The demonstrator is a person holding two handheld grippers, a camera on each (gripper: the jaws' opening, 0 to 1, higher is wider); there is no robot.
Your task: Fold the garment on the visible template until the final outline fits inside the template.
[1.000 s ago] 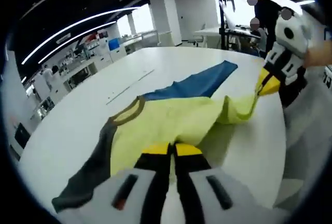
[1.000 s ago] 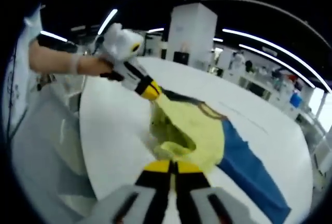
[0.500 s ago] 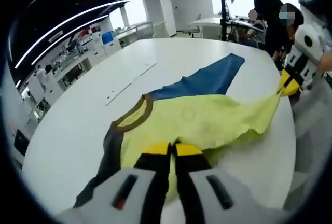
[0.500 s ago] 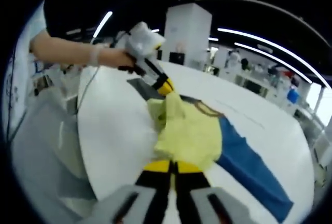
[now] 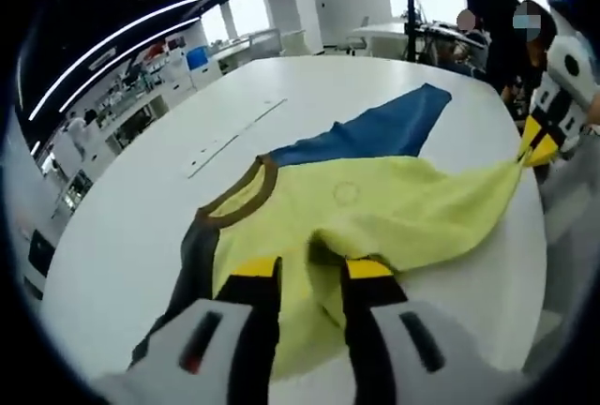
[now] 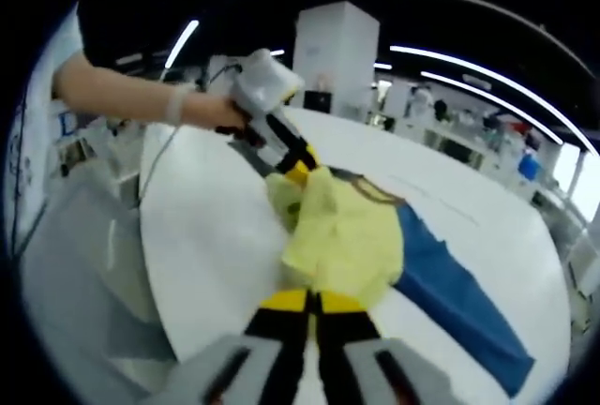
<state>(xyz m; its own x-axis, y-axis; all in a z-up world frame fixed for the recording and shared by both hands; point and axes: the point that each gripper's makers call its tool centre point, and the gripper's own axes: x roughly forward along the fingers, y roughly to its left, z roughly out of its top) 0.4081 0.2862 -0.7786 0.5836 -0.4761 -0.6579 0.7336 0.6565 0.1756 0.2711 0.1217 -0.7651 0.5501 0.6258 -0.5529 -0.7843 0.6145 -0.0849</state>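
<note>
White table [image 5: 141, 180]: left claw [image 5: 312, 278] released over garment [image 5: 375, 208]; right claw [image 6: 313, 303] pinches its hem.

From my left gripper view, the left gripper's [image 5: 312, 283] jaws cover the shirt's [image 5: 375, 203] near hem, and its dark sleeve [image 5: 192, 260] disappears behind them. The template lines on the table [image 5: 122, 208] ahead are too faint to trace.

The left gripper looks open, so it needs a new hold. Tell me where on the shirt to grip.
Grip the loose yellow hem of the shirt lying between the open left gripper, coming in low along the table from the hem side. It probably pairs with the right gripper, shut on the far hem corner.
</note>
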